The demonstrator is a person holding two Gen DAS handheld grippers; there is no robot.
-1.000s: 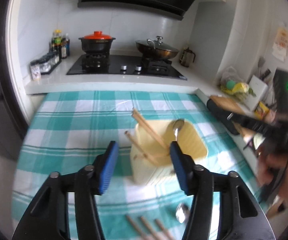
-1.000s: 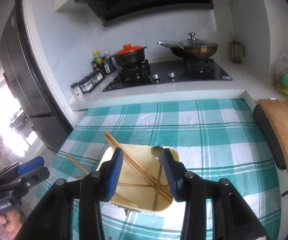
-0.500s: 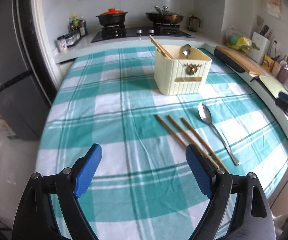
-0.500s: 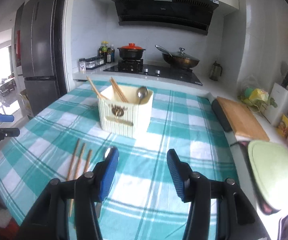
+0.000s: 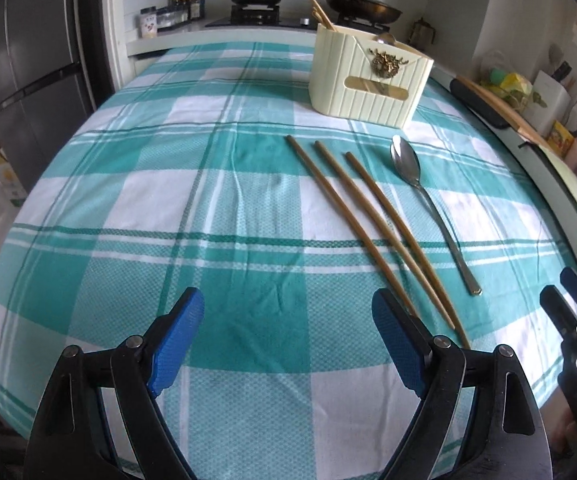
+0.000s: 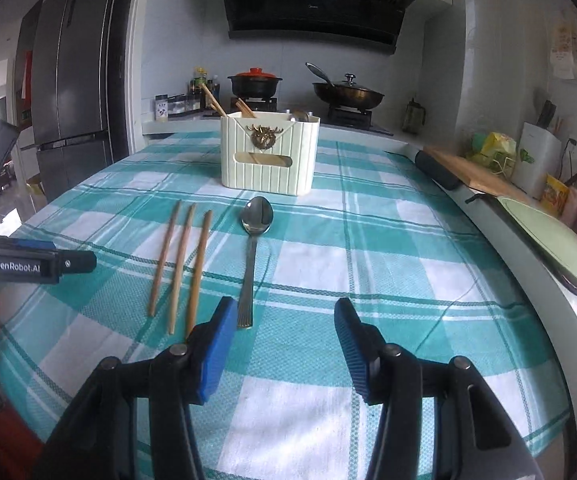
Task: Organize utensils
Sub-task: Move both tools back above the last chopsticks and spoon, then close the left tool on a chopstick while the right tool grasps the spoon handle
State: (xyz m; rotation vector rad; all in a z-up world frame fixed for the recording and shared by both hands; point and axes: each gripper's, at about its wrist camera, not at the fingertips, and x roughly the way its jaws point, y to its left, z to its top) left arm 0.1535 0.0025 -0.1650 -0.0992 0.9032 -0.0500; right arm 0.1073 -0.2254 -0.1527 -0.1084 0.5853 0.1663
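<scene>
Utensils lie on a bench covered with a teal and white checked cloth (image 6: pixel 368 240): three wooden chopsticks (image 6: pixel 180 264) side by side, not touching, and just to their right a metal spoon (image 6: pixel 253 240) with its bowl pointing toward the far end. Beyond them stands a cream ribbed utensil holder (image 6: pixel 269 152) with a brass ornament on its front; more chopsticks and a spoon stick up out of it.

The left claw (image 5: pixel 288 340) hovers over bare cloth at the near edge, its blue pads spread wide with nothing between them; its jaws have just been opening. The near ends of the chopsticks reach toward its right pad (image 5: pixel 396 344), and whether they touch it cannot be told.

The right claw (image 6: pixel 284 344) hangs near the bench edge, its jaws partly spread and empty. The spoon's handle end lies just past its left pad (image 6: pixel 216 348).

Behind the bench, a stove (image 6: pixel 308 116) carries a black pot with a red lid (image 6: pixel 255 80) and a lidded wok (image 6: pixel 348 94). A cutting board (image 6: pixel 472 172) sits along the right.
</scene>
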